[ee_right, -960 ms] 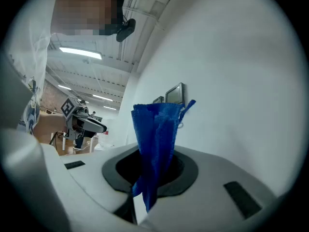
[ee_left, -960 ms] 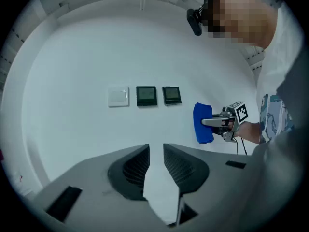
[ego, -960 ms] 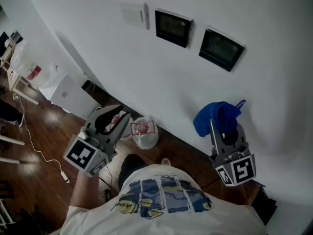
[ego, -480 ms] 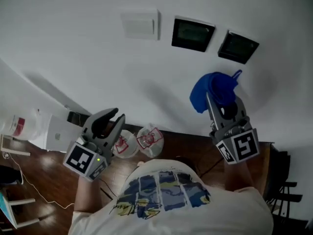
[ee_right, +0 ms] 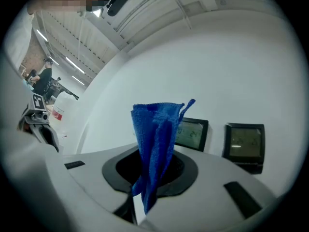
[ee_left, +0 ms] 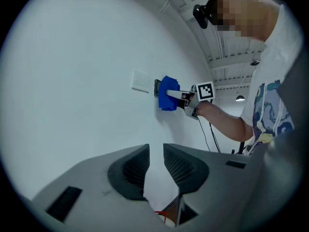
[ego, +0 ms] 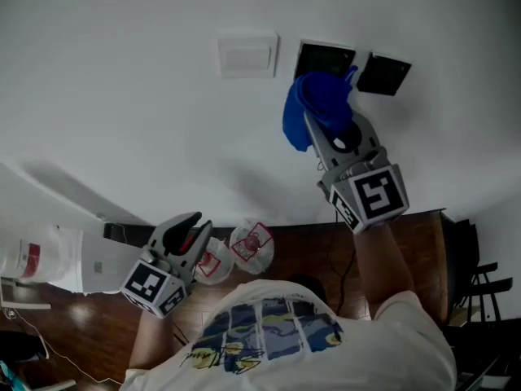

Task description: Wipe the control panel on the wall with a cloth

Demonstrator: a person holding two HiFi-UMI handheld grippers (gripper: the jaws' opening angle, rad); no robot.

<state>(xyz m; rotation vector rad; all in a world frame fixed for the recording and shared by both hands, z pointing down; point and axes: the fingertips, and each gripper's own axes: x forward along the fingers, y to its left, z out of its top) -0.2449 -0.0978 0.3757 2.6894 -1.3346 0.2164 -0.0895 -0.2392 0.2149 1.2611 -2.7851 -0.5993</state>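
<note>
Two dark control panels hang side by side on the white wall, the left panel (ego: 326,56) and the right panel (ego: 384,73). My right gripper (ego: 319,123) is raised and shut on a bunched blue cloth (ego: 313,106), whose top overlaps the left panel's lower edge. In the right gripper view the cloth (ee_right: 155,141) stands upright between the jaws, with the left panel (ee_right: 193,133) just behind it and the right panel (ee_right: 245,144) beside it. My left gripper (ego: 194,225) hangs low near the floor, jaws slightly apart and empty (ee_left: 154,164).
A white switch plate (ego: 247,54) sits left of the panels. On the wooden floor by the wall lie two white bags with red print (ego: 252,246), and a white container (ego: 37,259) at far left. Dark furniture (ego: 466,255) stands at the right.
My right gripper has risen up the wall and to the left, carrying the blue cloth up to the left panel. The left gripper has dropped lower toward the floor.
</note>
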